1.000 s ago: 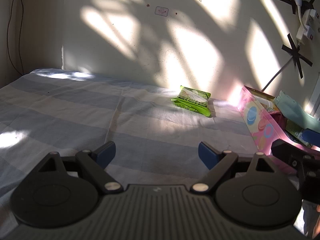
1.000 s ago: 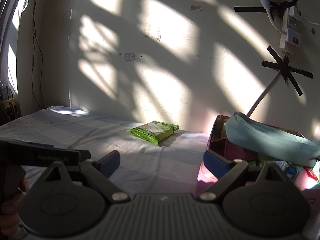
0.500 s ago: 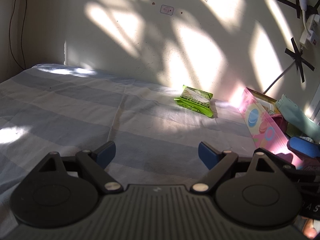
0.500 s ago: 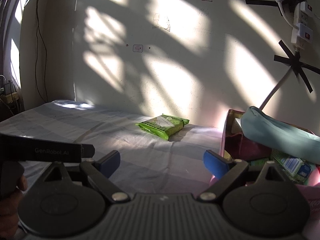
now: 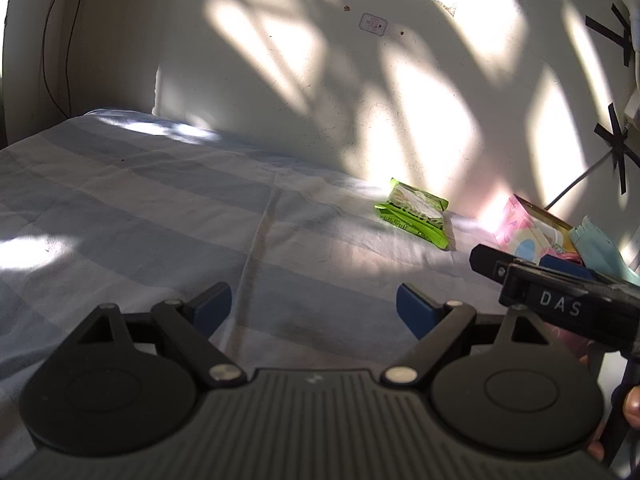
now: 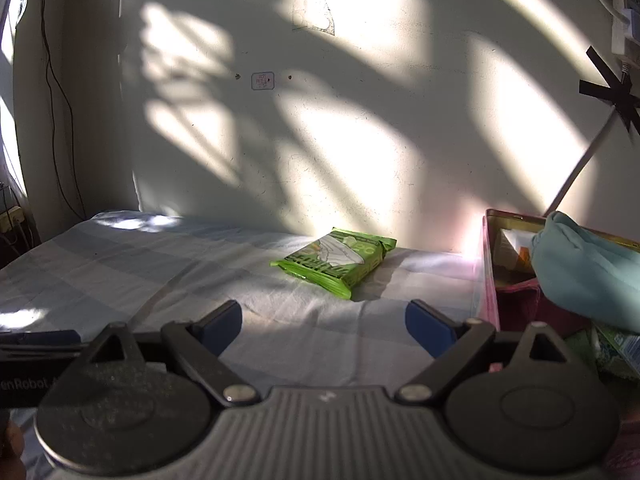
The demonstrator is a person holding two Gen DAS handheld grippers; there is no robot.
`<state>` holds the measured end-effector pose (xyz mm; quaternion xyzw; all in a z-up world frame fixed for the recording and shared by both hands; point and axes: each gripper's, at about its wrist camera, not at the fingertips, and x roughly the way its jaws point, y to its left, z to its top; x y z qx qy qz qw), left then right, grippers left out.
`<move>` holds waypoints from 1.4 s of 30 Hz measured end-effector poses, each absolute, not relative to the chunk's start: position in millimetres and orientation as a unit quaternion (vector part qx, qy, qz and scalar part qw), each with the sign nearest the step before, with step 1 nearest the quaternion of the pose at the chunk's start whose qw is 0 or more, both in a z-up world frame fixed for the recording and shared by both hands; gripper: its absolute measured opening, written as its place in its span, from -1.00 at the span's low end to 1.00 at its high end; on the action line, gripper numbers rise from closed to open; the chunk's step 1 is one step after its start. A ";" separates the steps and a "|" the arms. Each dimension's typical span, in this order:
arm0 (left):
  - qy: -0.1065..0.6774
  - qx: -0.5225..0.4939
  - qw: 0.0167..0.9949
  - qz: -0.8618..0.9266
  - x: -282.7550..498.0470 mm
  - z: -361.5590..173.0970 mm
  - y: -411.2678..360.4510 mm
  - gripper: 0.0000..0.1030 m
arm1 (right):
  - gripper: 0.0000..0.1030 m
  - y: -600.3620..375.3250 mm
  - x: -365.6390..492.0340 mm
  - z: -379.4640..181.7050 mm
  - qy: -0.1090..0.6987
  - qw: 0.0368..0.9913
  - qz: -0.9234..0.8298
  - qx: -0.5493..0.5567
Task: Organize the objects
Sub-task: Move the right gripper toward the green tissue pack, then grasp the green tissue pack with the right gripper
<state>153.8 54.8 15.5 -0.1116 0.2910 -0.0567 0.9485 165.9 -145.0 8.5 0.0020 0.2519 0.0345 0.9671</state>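
Observation:
A green wipes packet [image 6: 338,264] [image 5: 416,214] lies flat on the striped bed sheet [image 6: 160,272] near the wall. My right gripper [image 6: 326,320] hovers open just short of the packet, nothing between its blue pads. My left gripper [image 5: 314,306] is also open and empty, low over the sheet [image 5: 140,208], with the packet ahead to its right. A pink box [image 6: 490,280] [image 5: 516,228] stands right of the packet, holding a teal pouch [image 6: 580,272] [image 5: 598,246] and other items. The right gripper's black body [image 5: 560,304] crosses the left wrist view's right side.
The wall [image 6: 320,120] rises directly behind the packet and box. A power strip and taped cable [image 6: 616,64] hang at upper right. A thin wire [image 6: 56,100] runs down the left corner. A hand [image 5: 632,404] grips the right tool's handle.
The right gripper has moved forward and leftward toward the green packet, which now sits larger and centred in its view. The left gripper stayed nearly still, rolling slightly; the right tool now crosses its view.

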 end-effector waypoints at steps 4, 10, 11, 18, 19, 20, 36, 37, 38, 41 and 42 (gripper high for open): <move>0.294 -0.117 0.948 -0.043 157.2 14.6 58.9 0.77 | 0.77 -140.6 210.4 2.5 0.269 0.963 0.022 0.012; 0.297 -0.112 0.947 -0.044 159.1 12.6 56.8 0.77 | 0.85 -146.7 292.3 -4.4 0.316 0.944 -0.009 0.090; 0.298 -0.111 0.947 -0.046 158.9 12.6 56.4 0.77 | 0.85 -150.2 306.6 -9.1 0.333 0.936 -0.014 0.114; 0.299 -0.110 0.946 -0.059 157.9 12.8 53.7 0.77 | 0.99 -156.5 359.2 -41.0 0.378 0.905 -0.074 0.180; 0.300 -0.110 0.946 -0.061 157.8 12.7 53.2 0.77 | 0.99 -153.9 362.6 -42.4 0.379 0.906 -0.078 0.173; 0.300 -0.110 0.945 -0.062 158.0 12.6 52.9 0.77 | 0.99 -149.3 365.9 -44.3 0.379 0.908 -0.082 0.160; 0.314 -0.134 0.939 -0.044 167.9 7.7 66.3 0.77 | 0.51 -116.9 262.5 -56.9 0.355 0.935 0.016 0.010; 0.314 -0.139 0.938 -0.040 169.0 7.1 68.9 0.77 | 0.51 -117.5 246.1 -56.9 0.355 0.934 0.032 0.003; 0.314 -0.143 0.938 -0.038 169.7 6.6 71.2 0.77 | 0.51 -118.4 224.4 -55.5 0.354 0.934 0.053 -0.008; 0.313 -0.151 0.937 -0.035 171.4 5.0 75.2 0.77 | 0.52 -128.5 177.2 -47.1 0.362 0.926 0.104 -0.020; 0.314 -0.148 0.937 -0.039 171.7 4.4 73.7 0.77 | 0.52 -129.4 163.9 -43.3 0.365 0.923 0.117 -0.025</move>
